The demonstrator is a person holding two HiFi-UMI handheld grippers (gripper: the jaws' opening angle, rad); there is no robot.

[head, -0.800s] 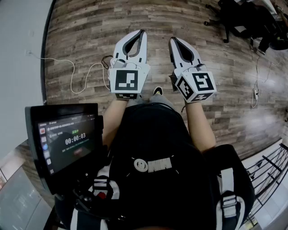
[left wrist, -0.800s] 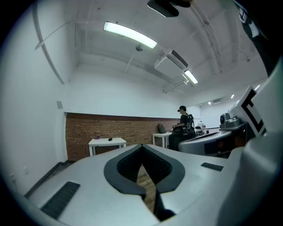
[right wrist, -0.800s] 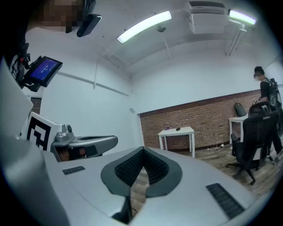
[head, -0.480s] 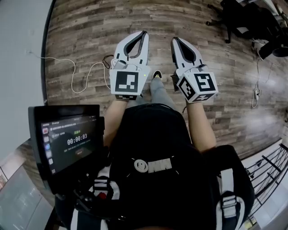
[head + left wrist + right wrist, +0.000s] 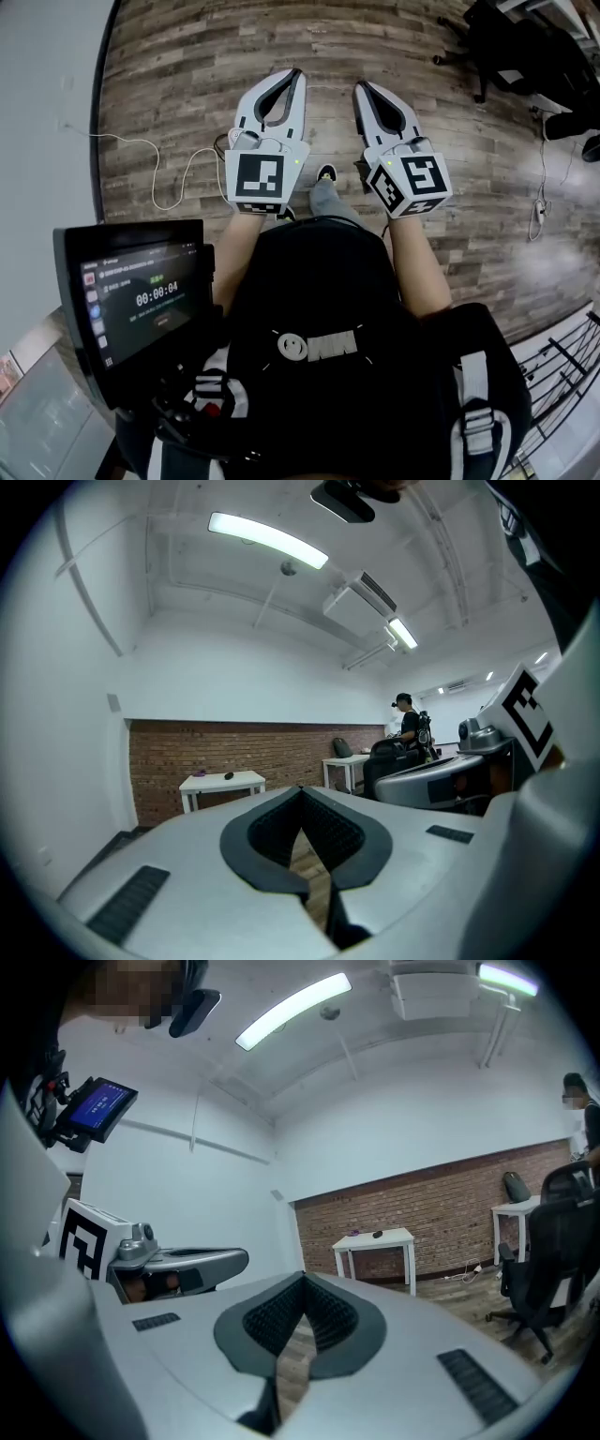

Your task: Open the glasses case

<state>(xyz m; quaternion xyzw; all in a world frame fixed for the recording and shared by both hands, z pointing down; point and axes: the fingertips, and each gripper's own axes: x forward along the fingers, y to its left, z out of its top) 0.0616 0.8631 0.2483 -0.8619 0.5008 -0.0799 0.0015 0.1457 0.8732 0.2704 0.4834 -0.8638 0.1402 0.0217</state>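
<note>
Wooden floor (image 5: 187, 75) lay below you; no glasses case showed. Your left tool (image 5: 295, 73) and right tool (image 5: 361, 86) were clenched, empty. Likely a light, stiff shell: take its lid edge.

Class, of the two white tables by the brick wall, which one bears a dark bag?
The right-hand table, beside the black office chair; the left table holds only small items.

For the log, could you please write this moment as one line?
left gripper: shut, empty | right gripper: shut, empty | glasses case: unseen
</note>
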